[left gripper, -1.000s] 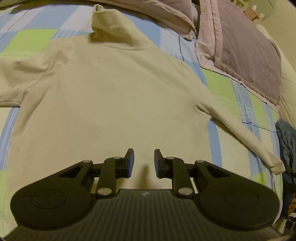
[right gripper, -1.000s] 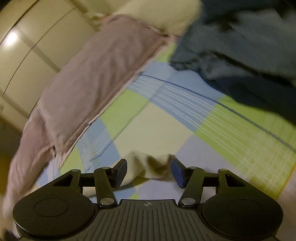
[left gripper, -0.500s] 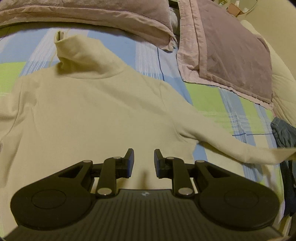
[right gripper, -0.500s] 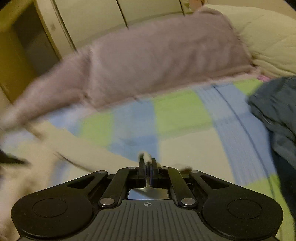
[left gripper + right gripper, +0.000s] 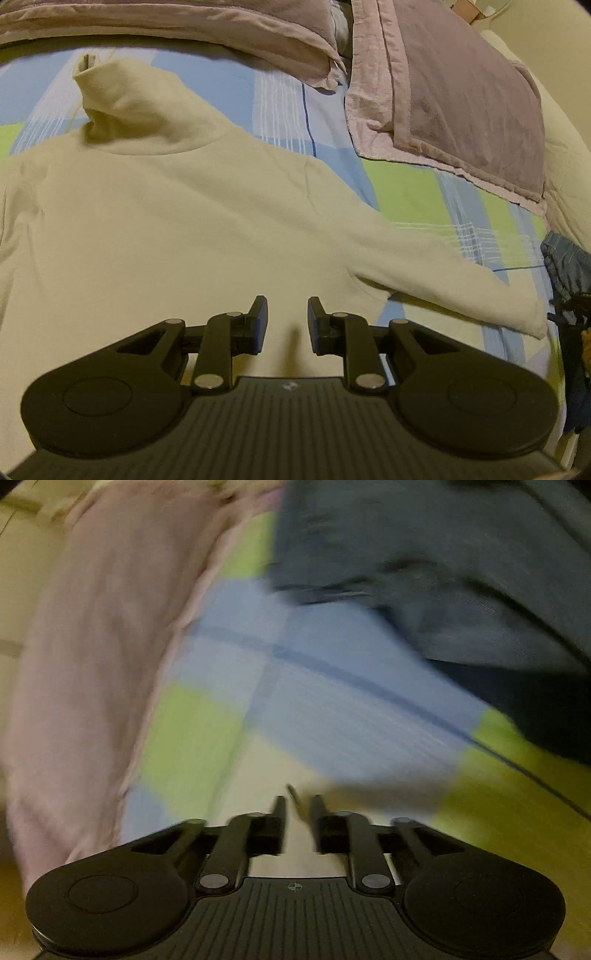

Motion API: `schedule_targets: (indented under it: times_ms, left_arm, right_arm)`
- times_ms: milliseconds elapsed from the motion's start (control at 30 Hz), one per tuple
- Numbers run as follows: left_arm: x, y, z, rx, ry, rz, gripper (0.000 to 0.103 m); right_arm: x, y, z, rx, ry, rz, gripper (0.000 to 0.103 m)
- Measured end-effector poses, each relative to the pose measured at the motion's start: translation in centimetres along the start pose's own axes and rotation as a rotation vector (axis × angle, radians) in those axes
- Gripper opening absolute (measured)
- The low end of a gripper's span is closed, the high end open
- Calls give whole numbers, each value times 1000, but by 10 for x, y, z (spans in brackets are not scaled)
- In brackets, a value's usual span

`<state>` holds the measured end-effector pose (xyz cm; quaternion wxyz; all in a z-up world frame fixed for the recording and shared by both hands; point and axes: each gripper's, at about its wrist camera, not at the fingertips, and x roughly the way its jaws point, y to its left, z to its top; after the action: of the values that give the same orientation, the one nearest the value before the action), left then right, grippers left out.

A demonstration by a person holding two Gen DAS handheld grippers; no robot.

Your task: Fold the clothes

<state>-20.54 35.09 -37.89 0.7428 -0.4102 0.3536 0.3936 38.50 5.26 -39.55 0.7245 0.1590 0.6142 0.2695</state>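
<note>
Bed covered by a plaid sheet in blue, lime green and cream blocks with thin blue lines. Two mauve pillows lie along the head of the bed, edges overlapping. Cream quilt bunched at the far right. Lighting warm, dim, yellowish. Right wrist view motion-blurred; pale surface at its left edge unidentifiable.

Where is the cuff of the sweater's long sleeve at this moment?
In the left wrist view the cuff lies at the far right on the checked bedsheet, close to the dark blue clothes and below the mauve pillow.
</note>
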Motion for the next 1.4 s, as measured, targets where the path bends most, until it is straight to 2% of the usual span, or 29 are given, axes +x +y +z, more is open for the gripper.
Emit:
schedule_targets:
  times_ms: [67, 233, 367, 433, 467, 533, 633, 667, 833, 967, 1100, 1133, 1167, 1200, 1233, 1267, 1300, 1333, 1400]
  left_arm:
    - [0, 3, -2, -9, 5, 10, 17]
    - [4, 3, -11, -40, 30, 11, 17]
    - [12, -9, -16, -33, 51, -12, 17]
    - [14, -16, -16, -17, 54, -22, 17]
    - [13, -18, -16, -9, 53, -24, 17]
    - [8, -20, -14, 7, 44, -25, 17]
    - [1, -15, -11, 0, 31, -14, 17]
    - [0, -12, -12, -10, 29, -13, 17]
    - [1, -3, -25, -55, 56, -34, 17]
    - [1, -3, -41, -40, 98, -46, 17]
    - [-13, 9, -56, -24, 104, -13, 18]
    - [-16, 13, -60, -27, 103, -2, 18]
    - [-20, 17, -64, -33, 101, 8, 18]
    - [-24, 23, -68, -49, 94, 17, 18]
    - [-29, 28, -70, -66, 85, 25, 18]
    - [-34, 34, -73, -81, 75, 33, 18]
    - [-38, 39, -73, -89, 62, 40, 18]
    - [-43, 45, -74, -96, 47, 48, 18]
    - [-52, 60, -69, -94, 15, 71, 18]
  right_arm:
    - [-1, -11, -18, -11, -47, 74, 57]
    - [-17, -34, -58, -49, -56, 99, 57]
    - [-18, -50, -70, 17, -83, 160, 56]
    - [-16, -44, -70, -27, -71, 182, 26]
    - [-14, -37, -68, -63, -36, 166, 4]
    - [-14, -22, -66, -94, 32, 142, 1]
    - [-48, -9, -55, 38, 28, 239, 0]
    - [-53, -8, -54, 52, 21, 240, 0]
    - [-38, -7, -62, -52, -2, 108, 0]
    - [-26, -6, -68, -134, -20, 3, 1]
    - [-19, -2, -77, -224, -53, -107, 1]
    - [-24, 5, -82, -268, -80, -150, 3]
    - [-29, 15, -89, -341, -118, -224, 28]
    - [-34, 28, -98, -431, -168, -317, 61]
    - [-35, 38, -108, -529, -225, -422, 68]
    - [-34, 46, -117, -617, -257, -505, 69]
    - [-32, 53, -124, -682, -251, -540, 69]
    - [-32, 58, -130, -711, -230, -516, 69]
    - [-32, 70, -140, -703, -155, -348, 69]
